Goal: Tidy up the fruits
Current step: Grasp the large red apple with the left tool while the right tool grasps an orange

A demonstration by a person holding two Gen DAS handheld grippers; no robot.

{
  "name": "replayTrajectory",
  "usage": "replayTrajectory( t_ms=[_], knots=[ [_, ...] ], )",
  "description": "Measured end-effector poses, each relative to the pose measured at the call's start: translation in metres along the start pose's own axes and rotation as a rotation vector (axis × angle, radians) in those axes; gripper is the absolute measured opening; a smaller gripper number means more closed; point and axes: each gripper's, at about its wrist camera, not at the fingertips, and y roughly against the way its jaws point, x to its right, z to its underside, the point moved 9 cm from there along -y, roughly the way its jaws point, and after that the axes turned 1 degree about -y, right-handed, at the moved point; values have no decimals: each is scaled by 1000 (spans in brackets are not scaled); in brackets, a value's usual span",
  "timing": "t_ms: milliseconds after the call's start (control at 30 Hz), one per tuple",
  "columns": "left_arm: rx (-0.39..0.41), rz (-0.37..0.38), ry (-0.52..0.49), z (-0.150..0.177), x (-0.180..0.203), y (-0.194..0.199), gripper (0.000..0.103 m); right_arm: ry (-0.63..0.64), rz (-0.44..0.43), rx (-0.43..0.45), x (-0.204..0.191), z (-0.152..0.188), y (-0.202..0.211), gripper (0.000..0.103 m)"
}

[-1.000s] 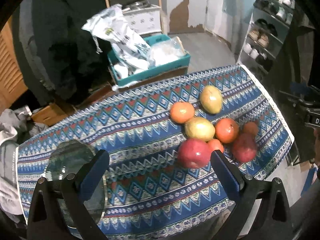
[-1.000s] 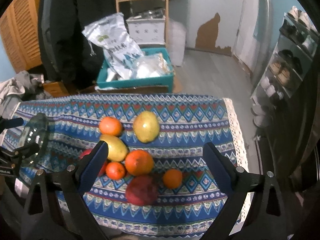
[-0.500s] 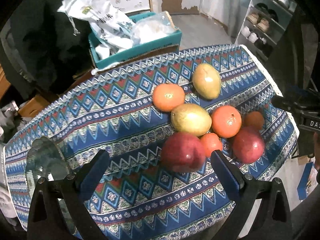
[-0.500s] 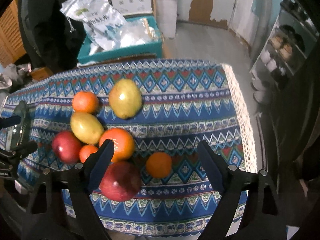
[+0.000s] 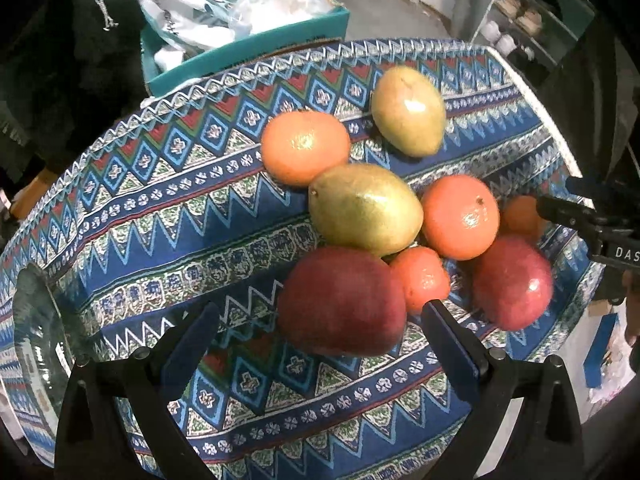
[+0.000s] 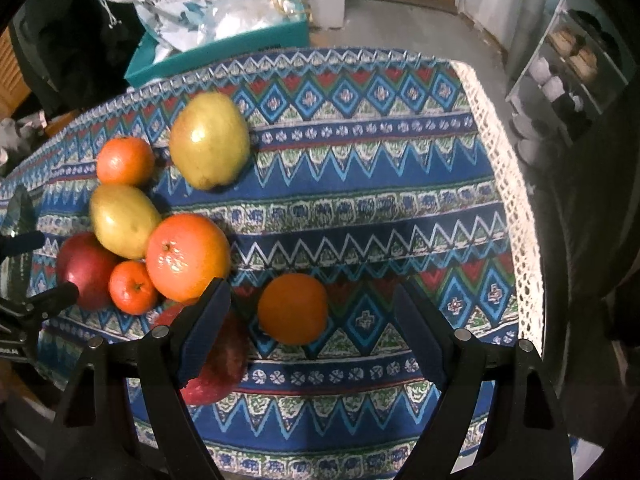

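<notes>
Fruit lies in a cluster on the patterned tablecloth (image 5: pixel 168 200): two yellow-green pears (image 5: pixel 364 208) (image 5: pixel 408 110), several oranges (image 5: pixel 460 216) and two red apples. In the left wrist view my left gripper (image 5: pixel 320 340) is open, tilted steeply down, with the nearer red apple (image 5: pixel 340 300) just ahead between its fingers, untouched. My right gripper (image 6: pixel 312 328) is open around a small orange (image 6: pixel 292 308), and its pads stand clear of it. The second red apple (image 6: pixel 220 364) lies partly hidden behind the right gripper's left finger (image 6: pixel 204 328).
A clear glass plate (image 5: pixel 36 340) sits at the cloth's left end. Beyond the table stands a teal crate (image 6: pixel 224 46) holding plastic bags. The white lace table edge (image 6: pixel 516 200) runs along the right, with a shoe rack (image 6: pixel 568 80) past it.
Both grippers have come down toward the fruit, which now looms larger. The right gripper's jaws have narrowed a little and now frame the small orange.
</notes>
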Motion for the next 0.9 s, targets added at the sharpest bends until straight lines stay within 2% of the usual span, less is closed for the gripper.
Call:
replayTrajectory(
  t_ms=[133,433,567,667,700,733,800,900],
  knots=[
    [-25,-6,-10,1,0,-15,102,-8,-20,-32,0,4,-12,83],
    [-55,55,12,3,1,-35,102,-29,-49,-103,4,14,-37,78],
    [-46,117,41,1,4,-38,96,-61,-93,-119,6,15,-43,70],
    [-46,186,61,2,11,-37,85,-77,-126,-130,7,16,-45,61],
    [-46,207,67,3,13,-36,78,-76,-125,-127,7,16,-45,60],
    [-45,212,70,4,14,-35,78,-72,-131,-127,5,16,-45,58],
    [-40,206,62,6,16,-34,78,-66,-152,-130,2,16,-44,46],
    [-33,199,49,6,16,-35,78,-47,-123,-119,-3,13,-44,46]
  ],
)
